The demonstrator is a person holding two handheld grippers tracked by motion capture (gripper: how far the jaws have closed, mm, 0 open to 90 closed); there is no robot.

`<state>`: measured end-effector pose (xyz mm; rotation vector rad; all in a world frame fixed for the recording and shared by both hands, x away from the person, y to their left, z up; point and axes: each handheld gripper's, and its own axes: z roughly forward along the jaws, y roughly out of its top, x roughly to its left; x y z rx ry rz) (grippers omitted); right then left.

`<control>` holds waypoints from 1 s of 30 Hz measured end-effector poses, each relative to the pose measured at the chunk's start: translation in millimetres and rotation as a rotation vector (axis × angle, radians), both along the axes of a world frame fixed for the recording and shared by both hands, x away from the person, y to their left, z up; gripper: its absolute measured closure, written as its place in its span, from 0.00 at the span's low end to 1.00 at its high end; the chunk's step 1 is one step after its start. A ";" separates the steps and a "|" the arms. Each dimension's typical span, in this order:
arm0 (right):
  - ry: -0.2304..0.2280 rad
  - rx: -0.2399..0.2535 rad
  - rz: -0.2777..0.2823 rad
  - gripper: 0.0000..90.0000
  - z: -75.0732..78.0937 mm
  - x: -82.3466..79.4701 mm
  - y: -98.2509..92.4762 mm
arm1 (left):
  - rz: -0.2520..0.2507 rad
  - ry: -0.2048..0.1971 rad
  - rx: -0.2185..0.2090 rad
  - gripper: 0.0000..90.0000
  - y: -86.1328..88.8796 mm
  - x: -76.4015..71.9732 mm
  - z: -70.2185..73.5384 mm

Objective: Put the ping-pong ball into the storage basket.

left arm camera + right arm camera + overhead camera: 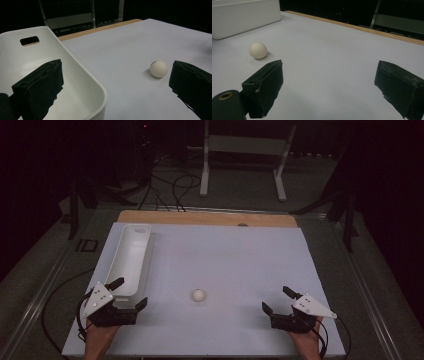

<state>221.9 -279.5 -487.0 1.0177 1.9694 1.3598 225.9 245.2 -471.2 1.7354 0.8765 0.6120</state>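
A small white ball lies on the white table top, a little in front of its middle. A long white bin stands along the left side and looks empty. My left gripper is at the front left, open, with one jaw over the bin's near end and the other over the table. Open too, my right gripper hovers at the front right, with nothing between its jaws. The ball lies between the two grippers, apart from both.
A bare wooden strip runs along the table's far edge. Beyond it, on the dark floor, stand a white frame and some cables. Wide bare table surface lies between the bin and the right edge.
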 end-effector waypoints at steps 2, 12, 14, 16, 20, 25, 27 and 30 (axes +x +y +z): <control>-0.001 0.001 0.002 0.09 0.1 0.5 0.2 | 0.003 0.006 0.005 0.00 -0.8 0.8 1.4; 0.002 0.021 -0.009 0.09 0.8 1.8 -3.2 | -0.027 0.050 0.031 0.00 -4.7 6.4 14.5; 0.002 0.025 -0.009 0.09 1.2 1.8 -2.9 | -0.032 0.054 0.034 0.00 -5.5 8.5 16.2; -0.001 0.023 -0.009 0.09 2.1 1.8 -3.0 | -0.039 0.062 0.045 0.00 -6.8 10.3 18.1; 0.000 0.018 -0.011 0.09 2.5 1.8 -3.0 | -0.052 0.073 0.070 0.00 -10.7 12.6 21.8; -0.005 0.019 -0.008 0.09 2.9 1.4 -3.0 | -0.049 0.085 0.090 0.00 -12.2 16.2 26.6; 0.001 0.021 -0.010 0.09 2.5 1.5 -3.5 | -0.055 0.087 0.088 0.00 -12.6 18.1 29.7; 0.003 0.021 -0.013 0.09 2.0 1.2 -3.3 | -0.075 0.088 0.100 0.00 -15.7 21.3 35.0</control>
